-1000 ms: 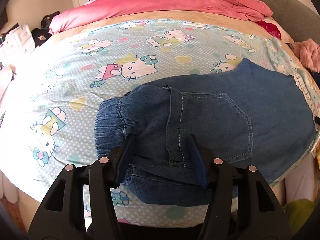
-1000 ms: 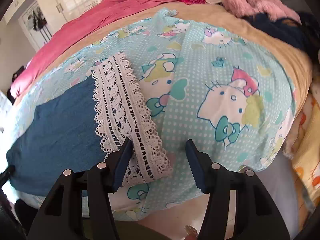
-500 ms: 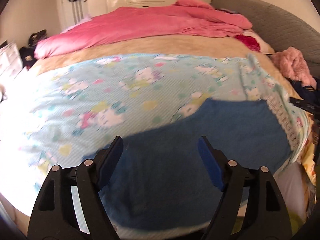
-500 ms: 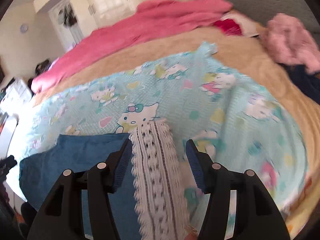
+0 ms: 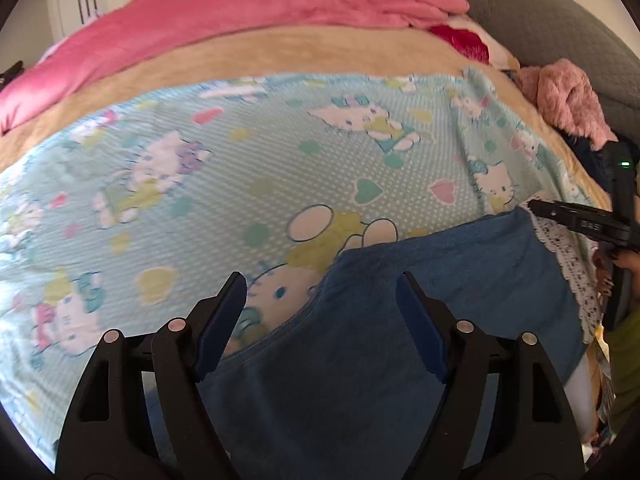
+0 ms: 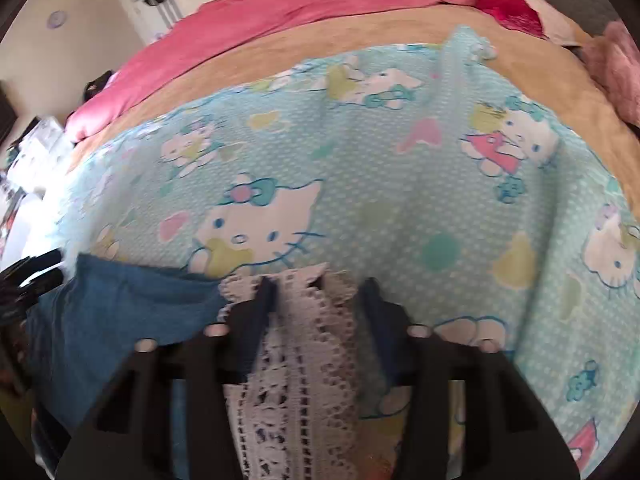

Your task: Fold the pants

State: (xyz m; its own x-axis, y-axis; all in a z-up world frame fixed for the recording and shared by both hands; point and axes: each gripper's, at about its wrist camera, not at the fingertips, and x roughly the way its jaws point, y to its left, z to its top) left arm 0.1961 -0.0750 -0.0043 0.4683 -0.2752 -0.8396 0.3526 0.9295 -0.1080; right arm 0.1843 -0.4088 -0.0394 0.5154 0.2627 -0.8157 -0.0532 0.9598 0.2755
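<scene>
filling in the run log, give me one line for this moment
task: fold pants | pants: flat on blanket | left tongs: open over pants edge | right tongs: open over lace hem | nothing gripped

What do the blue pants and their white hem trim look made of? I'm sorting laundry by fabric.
Blue pants: likely soft denim, matte, going by the blue weave-like surface, though blurred. White hem trim: openwork lace, probably cotton crochet, with visible holes and scalloped edges.
</scene>
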